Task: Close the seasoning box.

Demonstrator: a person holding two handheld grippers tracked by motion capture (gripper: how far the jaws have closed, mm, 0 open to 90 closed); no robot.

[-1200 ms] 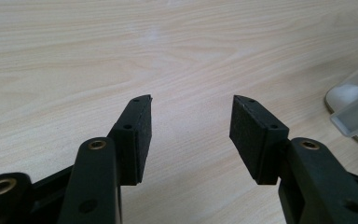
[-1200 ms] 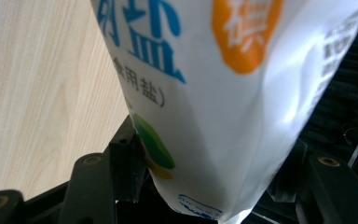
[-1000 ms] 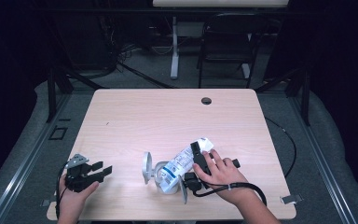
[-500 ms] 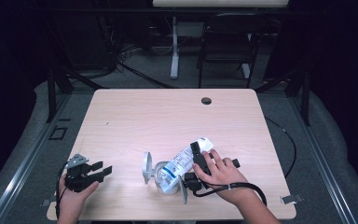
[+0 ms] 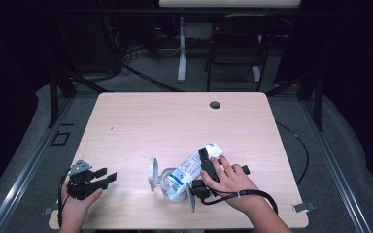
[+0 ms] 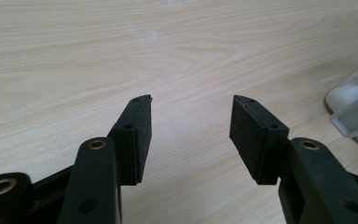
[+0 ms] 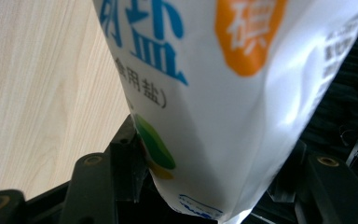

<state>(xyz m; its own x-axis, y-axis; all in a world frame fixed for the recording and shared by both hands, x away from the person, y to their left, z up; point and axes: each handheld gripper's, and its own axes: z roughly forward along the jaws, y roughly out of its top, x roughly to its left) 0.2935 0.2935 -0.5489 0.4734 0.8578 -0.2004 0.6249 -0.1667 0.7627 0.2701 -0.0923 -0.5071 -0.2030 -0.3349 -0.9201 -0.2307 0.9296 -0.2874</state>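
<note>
The left hand (image 5: 77, 194) rests near the table's front left corner, its left gripper (image 5: 108, 177) pointing right with jaws spread and nothing between them. The right hand (image 5: 230, 182) lies over the right gripper (image 5: 201, 170), whose jaws clamp a salt bag (image 5: 189, 170) from both sides.

You are working at one table (image 5: 141, 121) bearing one white salt bag (image 5: 190, 169), one clear container (image 5: 167, 179) and two clear lids (image 5: 152, 174), using two grippers: left gripper (image 5: 108, 175) and right gripper (image 5: 198, 175).
</note>
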